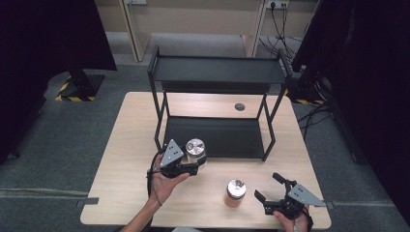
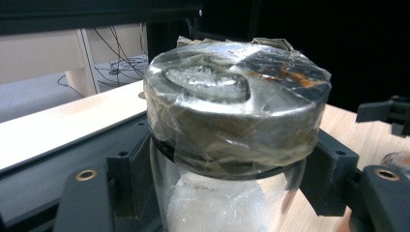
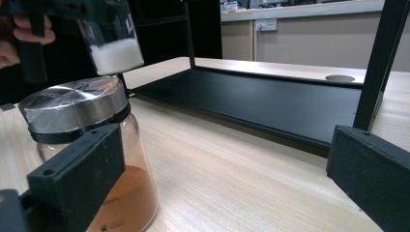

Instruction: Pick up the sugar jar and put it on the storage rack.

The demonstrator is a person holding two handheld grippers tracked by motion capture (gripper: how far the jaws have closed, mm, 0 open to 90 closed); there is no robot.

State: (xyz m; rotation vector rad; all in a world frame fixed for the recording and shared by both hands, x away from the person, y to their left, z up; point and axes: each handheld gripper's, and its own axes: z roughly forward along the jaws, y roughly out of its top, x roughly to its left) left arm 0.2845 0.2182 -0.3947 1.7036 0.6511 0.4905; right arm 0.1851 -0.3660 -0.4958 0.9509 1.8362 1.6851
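In the high view, a jar of white powder [image 1: 196,151] is held by the left gripper [image 1: 193,164] above the counter [image 1: 121,159], just near the black shelf [image 1: 217,137]. An orange-powder jar [image 1: 235,193] is seen standing on the counter, left of the right gripper [image 1: 271,187], whose jaws are spread wide. In the left gripper view, the jaws are clamped below the jar's silver lid [image 2: 237,104]. In the right gripper view, the orange-powder jar [image 3: 92,150] is seen beside the left jaw, untouched, with the white-powder jar [image 3: 113,38] raised beyond it.

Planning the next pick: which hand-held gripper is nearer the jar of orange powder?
Right. The right hand-held gripper sits open just beside the orange-powder jar; the left hand-held gripper is farther off, holding the white-powder jar.
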